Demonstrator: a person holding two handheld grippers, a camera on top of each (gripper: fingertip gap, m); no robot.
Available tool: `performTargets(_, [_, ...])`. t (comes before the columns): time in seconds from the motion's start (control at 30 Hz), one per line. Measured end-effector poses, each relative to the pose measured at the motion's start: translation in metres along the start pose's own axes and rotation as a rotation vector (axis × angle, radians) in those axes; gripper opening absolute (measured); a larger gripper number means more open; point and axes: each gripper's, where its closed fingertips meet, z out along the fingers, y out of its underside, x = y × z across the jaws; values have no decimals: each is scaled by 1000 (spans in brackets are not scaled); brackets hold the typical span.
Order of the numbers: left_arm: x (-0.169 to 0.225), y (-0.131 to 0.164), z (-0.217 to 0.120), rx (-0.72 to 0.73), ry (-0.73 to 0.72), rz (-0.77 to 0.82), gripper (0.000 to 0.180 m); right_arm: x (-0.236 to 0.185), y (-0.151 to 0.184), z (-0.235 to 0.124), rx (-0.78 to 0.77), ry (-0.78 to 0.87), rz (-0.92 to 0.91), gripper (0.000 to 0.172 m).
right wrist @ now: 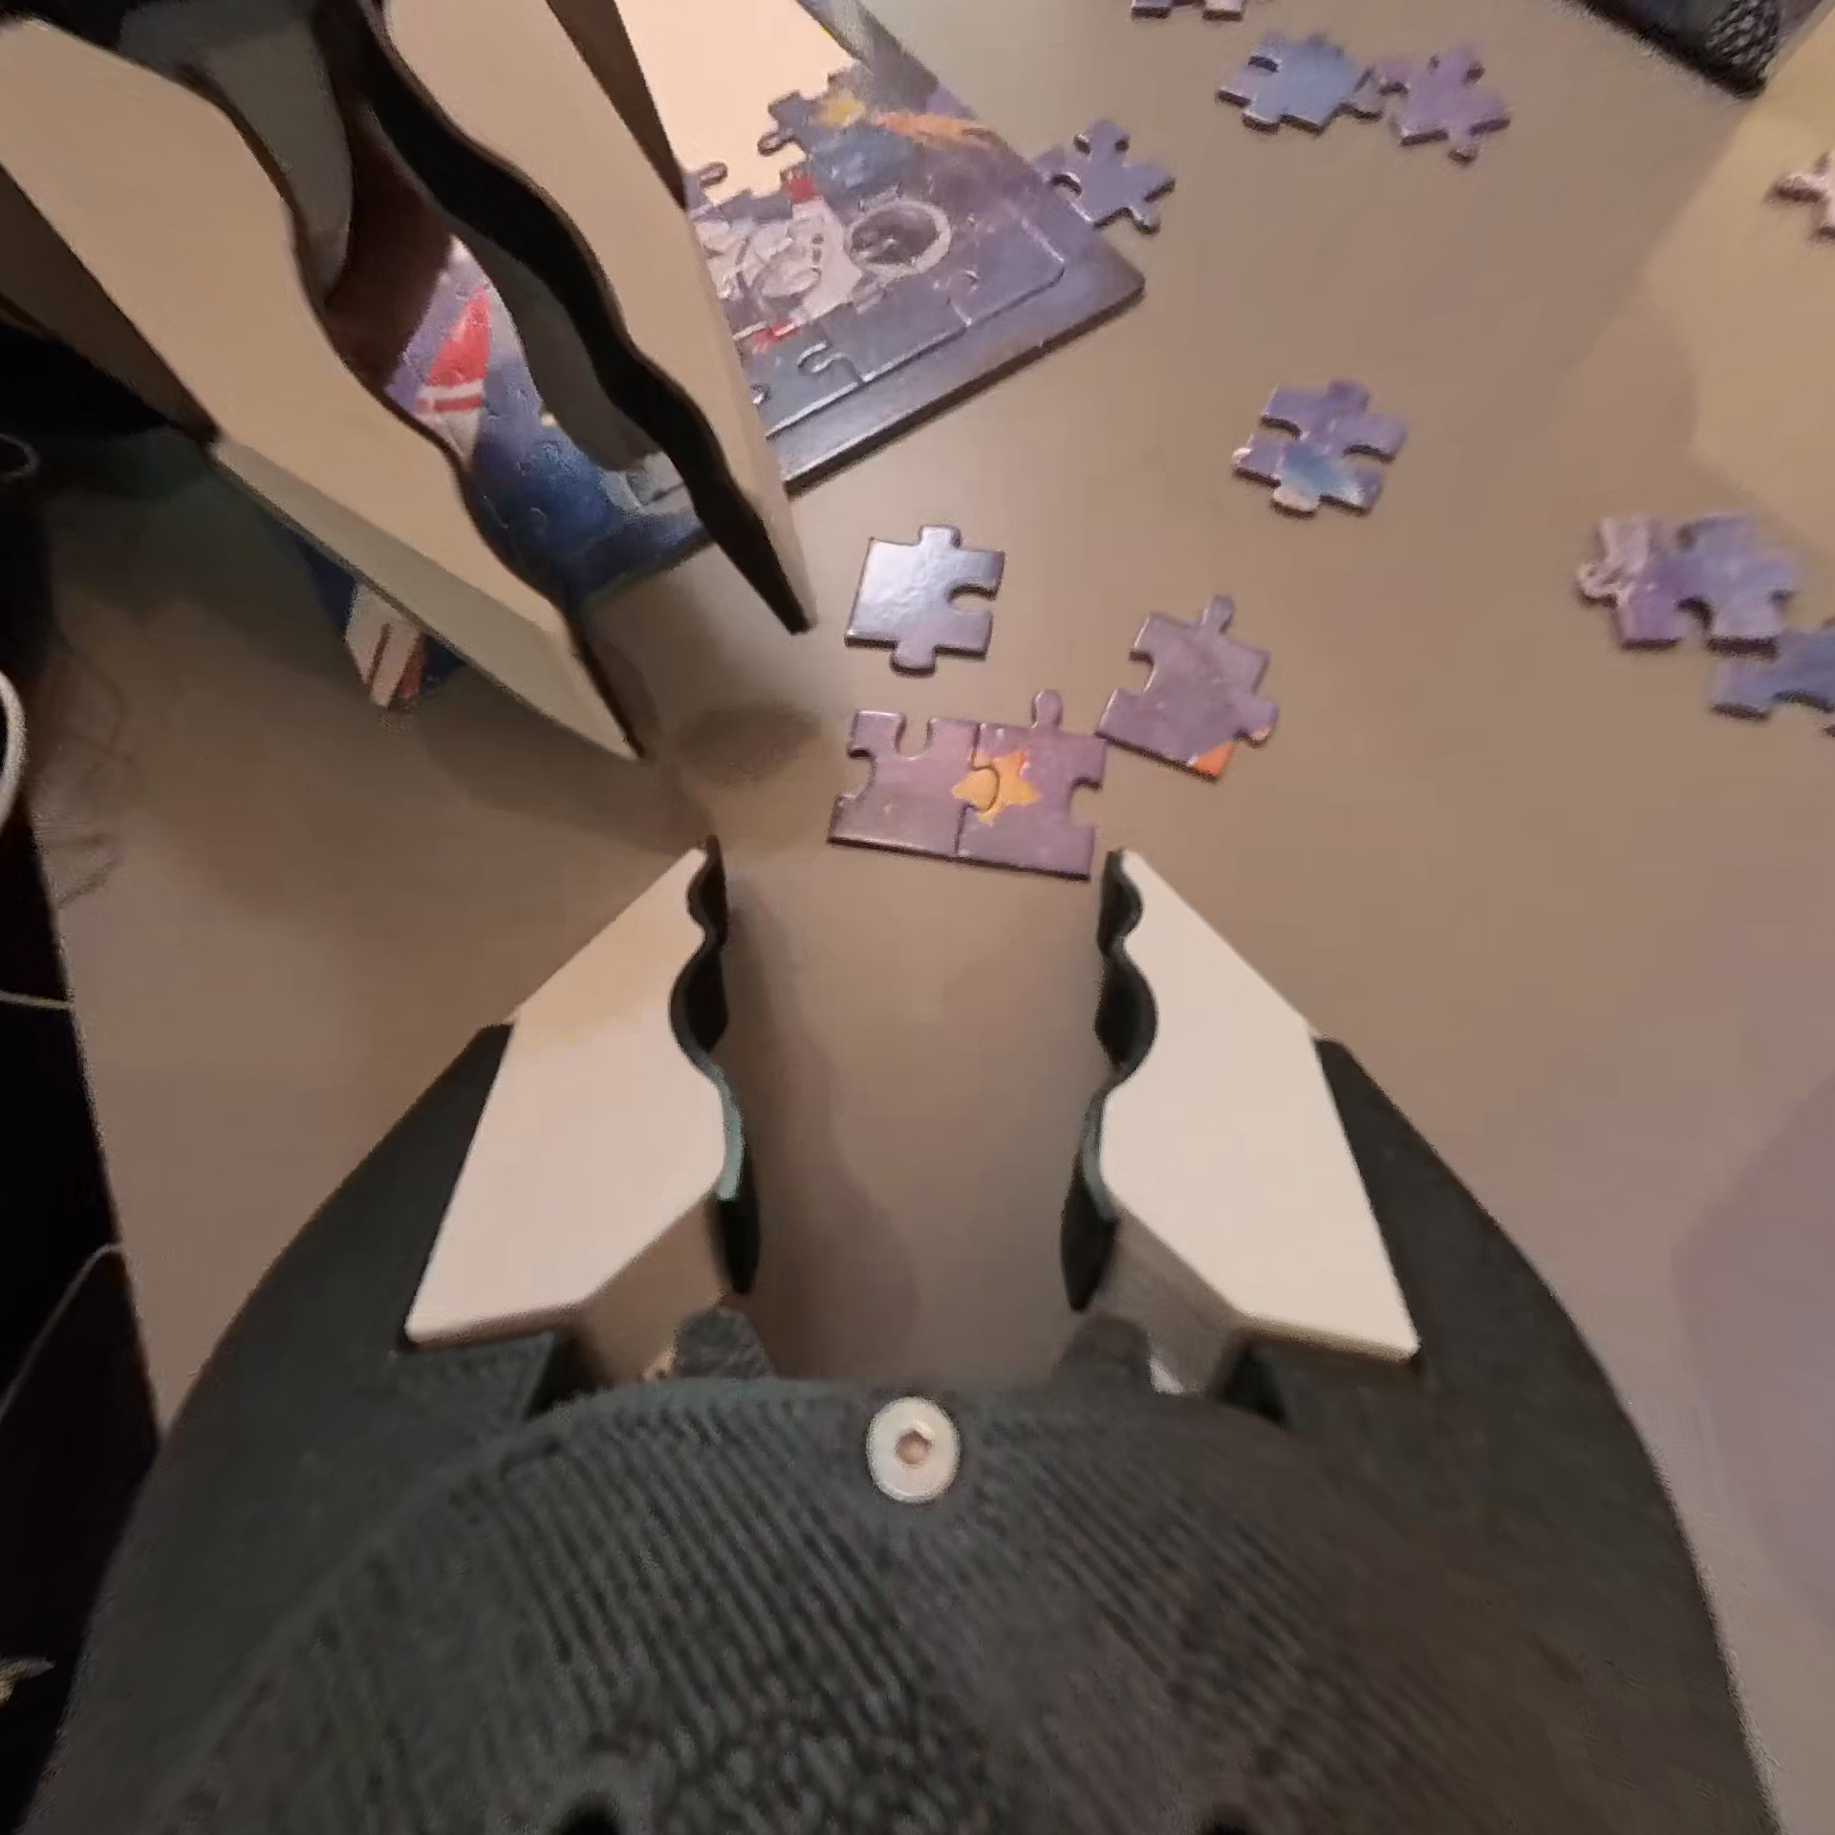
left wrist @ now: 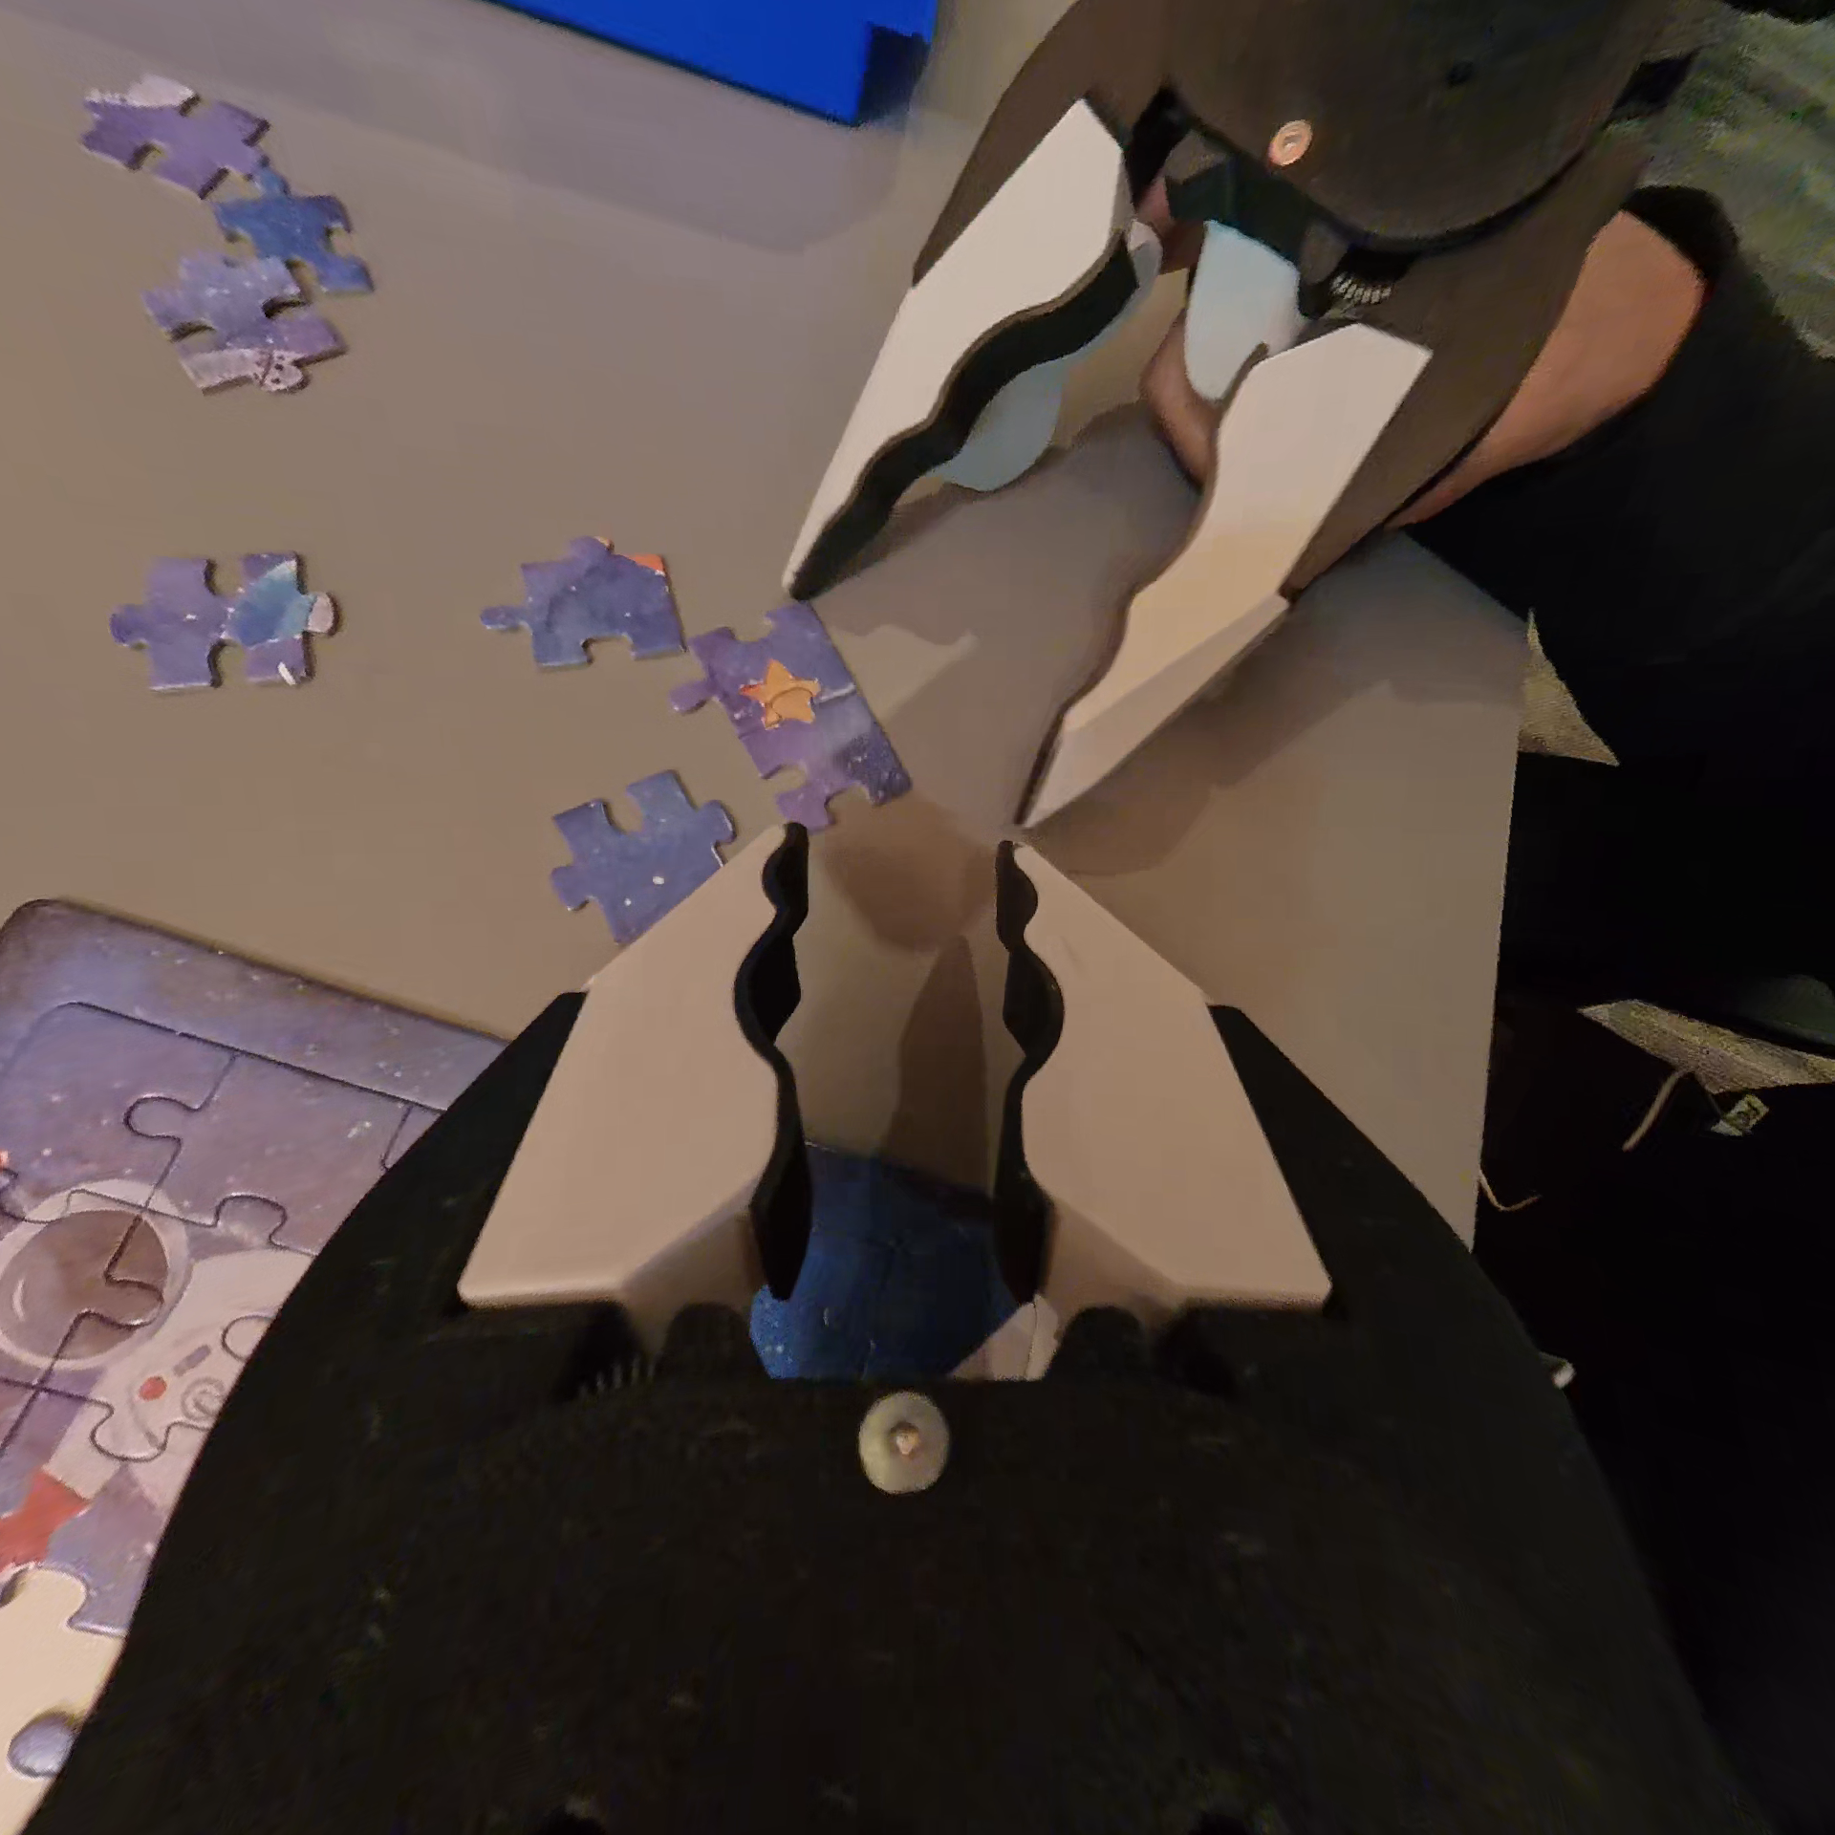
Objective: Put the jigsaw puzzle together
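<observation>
On the tan table (right wrist: 1390, 993), star puzzle pair (right wrist: 978, 789) just beyond both empty, parted grippers (right wrist: 909, 859).

Matte grey-beige counter (left wrist: 1241, 993), evenly lit with soft blurred shadows, warmer tone in the right wrist view. Its edge drops to a dark floor area (left wrist: 1668, 1390) where a grey mottled patch (left wrist: 1777, 89) shows, maybe carpet, plus a thin pale cable (left wrist: 1658, 1112). A blue block (left wrist: 755, 50) sits at the counter's far edge; no walls or windows can be made out.
</observation>
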Motion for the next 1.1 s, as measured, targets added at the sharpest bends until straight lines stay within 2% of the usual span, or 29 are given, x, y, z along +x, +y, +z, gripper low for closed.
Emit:
performTargets(0.1, [-3,-2,3,-1,-28,-8,38,-12,1,-4,9,-79,22,73])
performTargets(0.17, [-7,-1,4,-15,-56,-6,39,-27,3,-8,6,-183,31,59])
performTargets(0.23, [-11,3,5,-44,-93,11,40,-35,4,-10,4,-233,40,54])
performTargets(0.4, [-14,13,11,-106,-138,57,42,-34,-1,-16,57,-218,28,52])
performTargets(0.6, [-15,11,14,-98,-128,81,43,-24,-8,-19,108,-147,29,53])
performTargets(0.73, [-13,12,13,-102,-102,90,27,-19,-10,-18,114,-108,24,54])
performTargets(0.83, [-12,13,13,-106,-96,108,27,-22,-5,-14,80,-110,4,60])
performTargets(0.9, [-7,14,12,-110,-72,129,6,-26,-1,-10,48,-106,-36,64])
performTargets(0.93, [-5,15,12,-108,-70,141,1,-26,0,-8,35,-94,-57,66])
performTargets(1.1, [-3,16,12,-108,-86,188,0,-25,6,-2,-12,-62,-92,69])
